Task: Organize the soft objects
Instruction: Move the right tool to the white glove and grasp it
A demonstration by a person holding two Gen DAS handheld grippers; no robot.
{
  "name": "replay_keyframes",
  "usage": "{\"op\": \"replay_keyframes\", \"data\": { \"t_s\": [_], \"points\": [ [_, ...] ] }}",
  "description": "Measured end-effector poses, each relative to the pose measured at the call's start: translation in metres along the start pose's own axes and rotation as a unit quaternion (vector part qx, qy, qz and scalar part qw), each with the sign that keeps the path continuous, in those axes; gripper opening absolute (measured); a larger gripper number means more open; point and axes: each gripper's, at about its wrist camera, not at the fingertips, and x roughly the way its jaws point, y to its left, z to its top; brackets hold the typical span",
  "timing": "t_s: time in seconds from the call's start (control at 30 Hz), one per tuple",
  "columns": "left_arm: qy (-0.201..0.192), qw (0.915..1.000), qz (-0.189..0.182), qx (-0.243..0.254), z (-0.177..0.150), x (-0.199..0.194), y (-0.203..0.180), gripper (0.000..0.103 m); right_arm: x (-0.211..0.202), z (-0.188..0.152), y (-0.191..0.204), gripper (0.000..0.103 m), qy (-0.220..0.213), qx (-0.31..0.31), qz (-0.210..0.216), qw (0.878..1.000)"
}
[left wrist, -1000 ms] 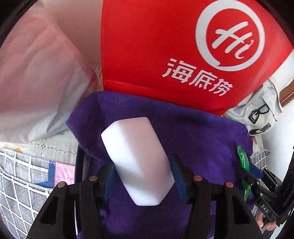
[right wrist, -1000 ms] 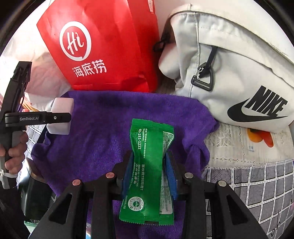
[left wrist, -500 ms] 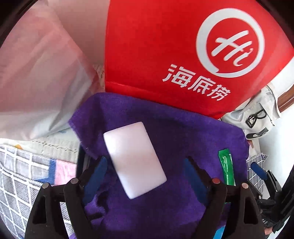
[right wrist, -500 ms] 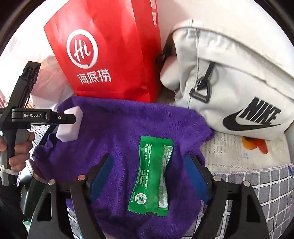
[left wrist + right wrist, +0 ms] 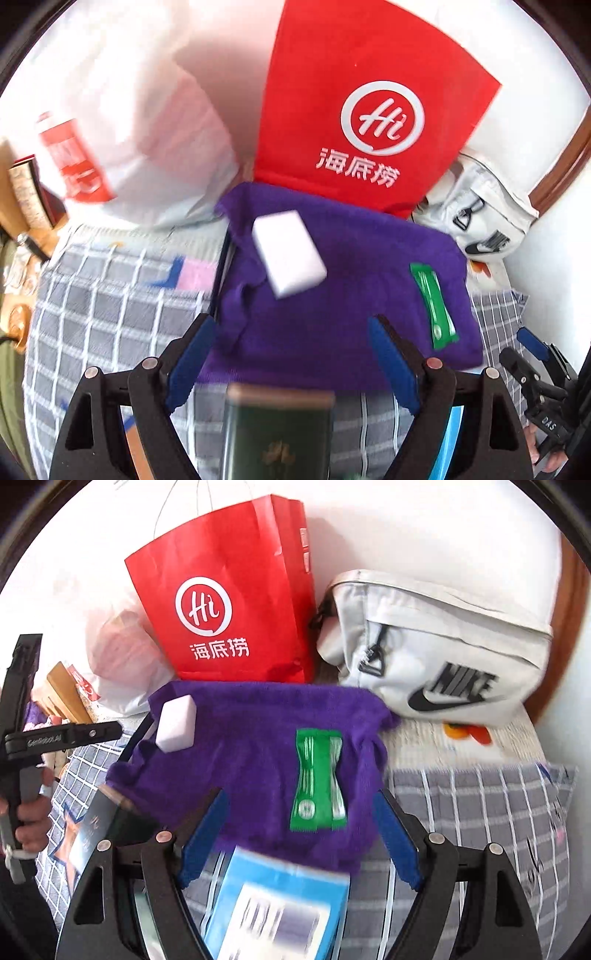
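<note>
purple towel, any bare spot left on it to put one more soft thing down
Yes: the stretch of purple towel between the white sponge and the green packet is bare, as is its far strip below the red bag. The near edge is crowded by a blue box.

Purple towel (image 5: 251, 738), green packet (image 5: 317, 779) (white sponge (image 5: 176, 723)), red bag (image 5: 229, 602).

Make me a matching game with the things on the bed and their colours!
Things:
1. towel
2. sponge
3. packet
4. paper bag

Colours:
a. green
b. red
c. purple
d. white

Pairs: 1-c, 2-d, 3-a, 4-b
</note>
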Motion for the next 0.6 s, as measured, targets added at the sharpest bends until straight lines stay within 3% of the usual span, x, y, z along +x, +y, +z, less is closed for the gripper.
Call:
{"op": "replay_keyframes", "data": {
  "t_s": [0.1, 0.33, 0.6],
  "points": [
    [-0.002, 0.9999, 0.01, -0.007, -0.022, -0.023, 0.005, 0.084, -0.022, -0.019, 0.005, 0.08, -0.001, 0.006, -0.008, 1.0],
    [-0.004, 0.9999, 0.008, -0.011, -0.092, -0.067, 0.02, 0.084, -0.072, -0.072, 0.026, 0.08, -0.001, 0.027, 0.04, 0.999],
    [0.002, 0.9992, 0.041, -0.001, -0.158, -0.085, 0.042, 0.084, -0.091, -0.131, 0.073, 0.08, 0.008, -0.014, 0.066, 0.998]
  ]
}}
